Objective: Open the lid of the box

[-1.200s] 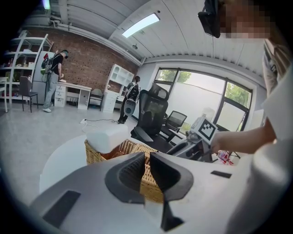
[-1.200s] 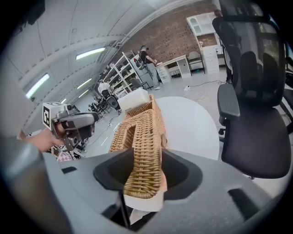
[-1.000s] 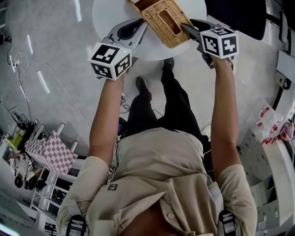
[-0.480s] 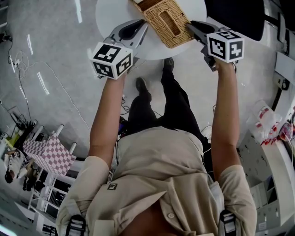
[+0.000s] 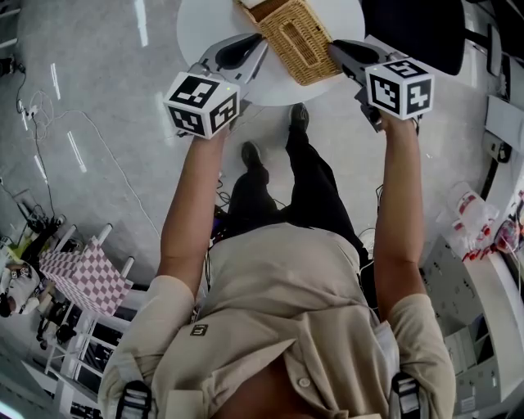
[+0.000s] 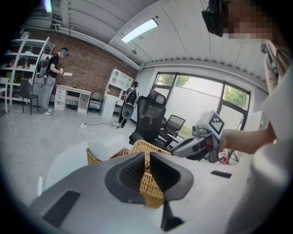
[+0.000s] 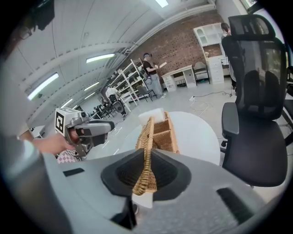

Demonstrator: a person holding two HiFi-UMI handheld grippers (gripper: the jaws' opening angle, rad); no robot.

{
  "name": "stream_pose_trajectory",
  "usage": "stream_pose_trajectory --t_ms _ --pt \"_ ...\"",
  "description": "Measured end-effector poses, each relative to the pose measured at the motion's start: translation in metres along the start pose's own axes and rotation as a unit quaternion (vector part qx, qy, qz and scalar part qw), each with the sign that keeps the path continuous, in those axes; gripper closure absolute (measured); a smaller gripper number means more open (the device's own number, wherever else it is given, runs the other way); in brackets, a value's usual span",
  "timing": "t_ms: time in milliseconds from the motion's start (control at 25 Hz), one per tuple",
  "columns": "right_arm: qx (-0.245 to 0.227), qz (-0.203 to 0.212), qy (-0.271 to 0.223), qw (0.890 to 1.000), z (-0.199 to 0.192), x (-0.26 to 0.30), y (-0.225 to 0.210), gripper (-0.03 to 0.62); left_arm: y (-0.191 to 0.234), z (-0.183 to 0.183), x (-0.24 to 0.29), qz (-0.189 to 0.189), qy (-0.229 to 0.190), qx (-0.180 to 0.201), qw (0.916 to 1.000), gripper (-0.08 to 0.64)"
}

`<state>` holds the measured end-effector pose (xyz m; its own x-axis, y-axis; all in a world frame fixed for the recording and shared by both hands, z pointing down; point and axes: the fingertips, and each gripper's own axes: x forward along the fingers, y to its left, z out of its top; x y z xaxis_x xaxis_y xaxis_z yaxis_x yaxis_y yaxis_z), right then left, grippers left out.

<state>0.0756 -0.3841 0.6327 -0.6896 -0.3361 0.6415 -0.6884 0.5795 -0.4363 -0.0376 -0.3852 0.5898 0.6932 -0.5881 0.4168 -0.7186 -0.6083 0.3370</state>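
We have the wicker box (image 5: 303, 41) at the near edge of the round white counter (image 5: 205, 24), sitting between both tools. The right gripper (image 7: 147, 157) is on the box's right side. Its jaws have just been closing and now pinch the braided edge of the lid (image 7: 149, 132), which stands on edge between the pads. The left gripper (image 6: 147, 160) is on the box's left side with its jaws nearly together and wicker in the slit between them, so we read it as clamped on the box wall. A white block (image 7: 153, 114) sits at the far end of the box. We judge this as the lid-swing step. To do it well, we use the left side purely as an anchor, steady, with no lift and no twist. The right should carry the lid along an arc about its far edge rather than pull straight up, or the whole box comes off the counter. We can't tell whether the base is flat on the counter right now. The bite on the braid is shallow and wicker flexes, so we move slowly and keep the pull in line with the pads. No writing is readable. We see no label on the box, each marker cube (image 5: 202, 105) carries only black-and-white squares, and the shirt patch (image 5: 200, 331) is too small to read.
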Motion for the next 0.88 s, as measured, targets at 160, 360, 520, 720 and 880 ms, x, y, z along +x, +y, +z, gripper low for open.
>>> stream_pose_trajectory --t_ms 160,360,520,720,880 --pt "-0.016 0.008 -0.002 1.0 0.004 -0.004 0.02 0.555 -0.007 0.004 -0.007 -0.004 -0.003 0.0 1.0 0.547" --pt "-0.043 0.02 0.0 0.999 0.009 -0.006 0.042 0.554 -0.015 0.011 -0.008 -0.01 -0.005 -0.001 0.9999 0.546" --pt "-0.061 0.032 0.002 0.998 0.011 -0.006 0.06 0.551 -0.018 0.016 -0.009 -0.01 -0.005 -0.005 0.9999 0.546" --pt "-0.081 0.043 0.008 0.996 0.012 -0.002 0.08 0.548 -0.017 0.019 -0.012 -0.007 -0.006 -0.014 0.9999 0.545" --pt "-0.095 0.053 0.013 0.994 0.011 0.002 0.096 0.545 -0.017 0.019 -0.014 -0.004 -0.007 -0.028 0.9996 0.479"
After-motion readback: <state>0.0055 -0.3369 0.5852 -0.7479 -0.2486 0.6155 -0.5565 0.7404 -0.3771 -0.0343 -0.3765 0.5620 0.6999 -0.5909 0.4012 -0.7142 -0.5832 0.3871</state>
